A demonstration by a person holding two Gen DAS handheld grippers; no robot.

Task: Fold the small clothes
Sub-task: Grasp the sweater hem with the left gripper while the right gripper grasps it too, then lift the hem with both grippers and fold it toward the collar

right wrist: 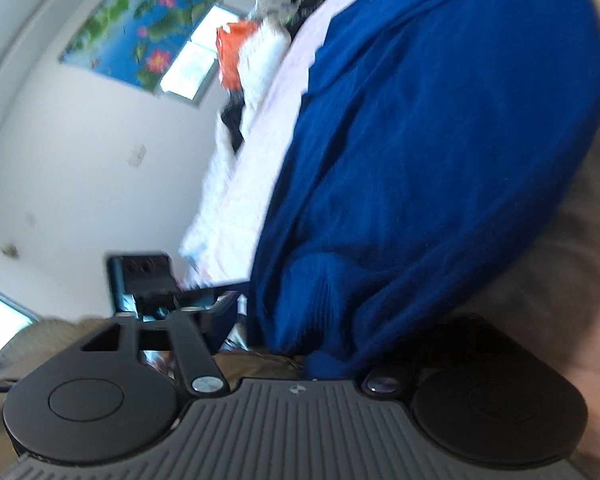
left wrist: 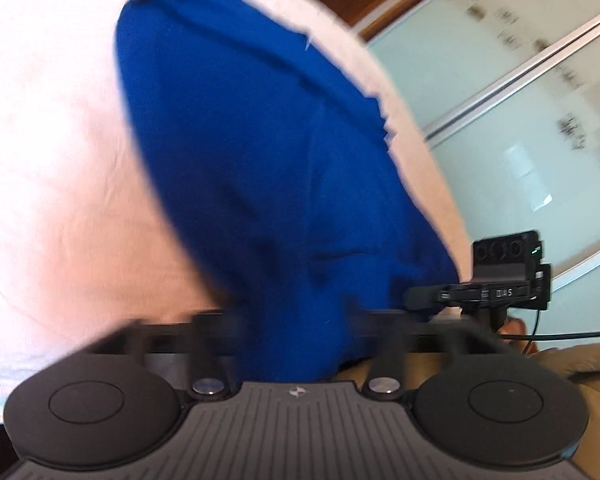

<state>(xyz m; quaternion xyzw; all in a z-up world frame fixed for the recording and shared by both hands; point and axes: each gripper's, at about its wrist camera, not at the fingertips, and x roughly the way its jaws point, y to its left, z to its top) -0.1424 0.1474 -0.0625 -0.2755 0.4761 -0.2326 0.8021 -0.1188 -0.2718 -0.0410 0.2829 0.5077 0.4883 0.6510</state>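
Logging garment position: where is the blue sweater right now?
The blue sweater fills the middle of both wrist views, spread on the white bedding, its near edge reaching into each tool.

The soft knitted garment [left wrist: 260,184] is deep royal blue, plain. The bed sheet [left wrist: 52,160] beneath looks white, perhaps faintly pink. The wall poster [right wrist: 136,28] shows pink flowers and green leaves on blue. The crumpled bag [right wrist: 232,52] is orange.

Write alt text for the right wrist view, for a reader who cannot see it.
A blue knit garment fills the right half of the tilted, blurred view, bunching down into the right claw, whose closure cannot be judged. It lies over pale bedding. On the left are a white wall with a lotus painting and the other claw.
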